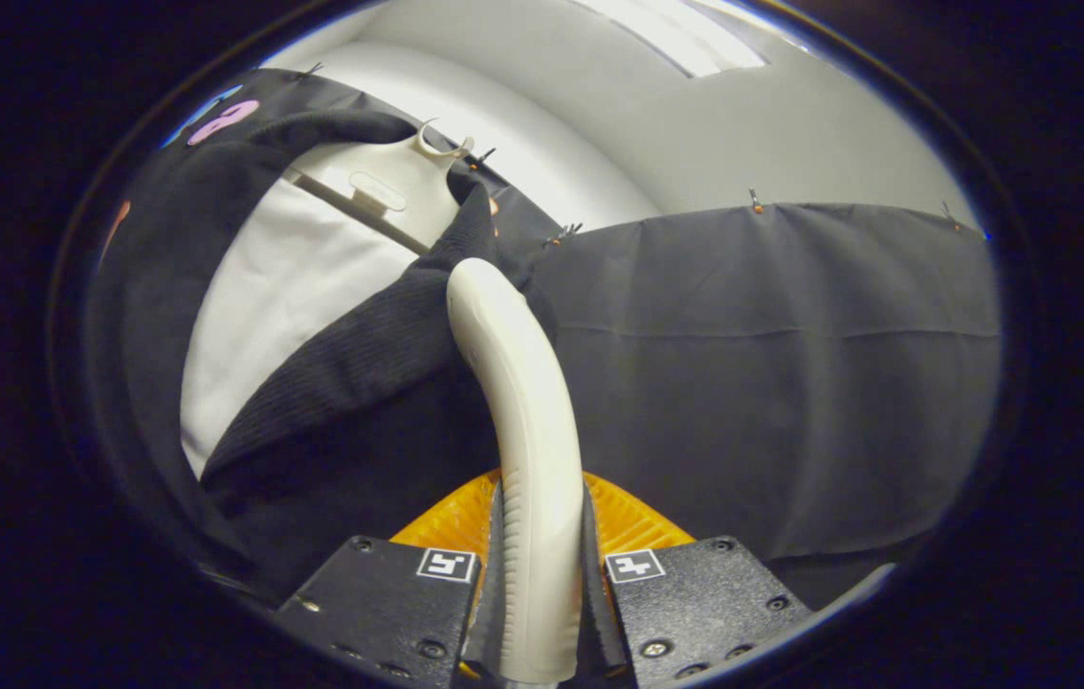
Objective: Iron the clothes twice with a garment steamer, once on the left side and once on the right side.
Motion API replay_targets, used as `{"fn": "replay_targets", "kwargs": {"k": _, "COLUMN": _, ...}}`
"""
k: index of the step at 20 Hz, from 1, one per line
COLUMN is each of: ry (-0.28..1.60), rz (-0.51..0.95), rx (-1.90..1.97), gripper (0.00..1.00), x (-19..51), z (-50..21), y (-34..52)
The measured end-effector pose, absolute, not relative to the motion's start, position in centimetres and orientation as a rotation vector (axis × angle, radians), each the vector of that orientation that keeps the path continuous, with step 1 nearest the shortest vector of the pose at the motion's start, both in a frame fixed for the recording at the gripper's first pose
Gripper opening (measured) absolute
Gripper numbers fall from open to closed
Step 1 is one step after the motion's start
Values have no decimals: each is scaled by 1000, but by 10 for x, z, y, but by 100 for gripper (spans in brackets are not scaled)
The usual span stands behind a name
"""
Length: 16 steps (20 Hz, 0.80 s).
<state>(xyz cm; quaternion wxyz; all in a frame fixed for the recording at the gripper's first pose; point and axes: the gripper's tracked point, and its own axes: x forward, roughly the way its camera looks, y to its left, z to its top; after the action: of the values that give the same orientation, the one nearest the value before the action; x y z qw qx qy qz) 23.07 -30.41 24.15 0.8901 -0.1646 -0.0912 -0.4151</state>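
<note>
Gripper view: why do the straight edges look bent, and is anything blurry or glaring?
Gripper view: the fisheye lens bows the wall cloth's top edge; the steamer handle, clamped in the gripper, looks sharp; the ceiling light is blown out.

Cream steamer handle point(522, 431), curved, rises from between the fingers. Its head touches the dark ribbed garment point(350, 373), hung open on a white hanger point(388, 187).

No readable words, brands or numbers appear; the only signs are two small square black-and-white coded markers, the left marker point(447, 564) and the right marker point(635, 566), one on each finger block of the hand-held gripper point(538, 612); its fingers press both sides of the steamer handle point(520, 421).
</note>
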Motion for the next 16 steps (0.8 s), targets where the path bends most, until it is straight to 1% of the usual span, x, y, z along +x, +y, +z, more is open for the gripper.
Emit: {"fn": "replay_targets", "kwargs": {"k": 16, "ry": 0, "rz": -843, "rx": -348, "gripper": 36, "x": 213, "z": 130, "y": -290}}
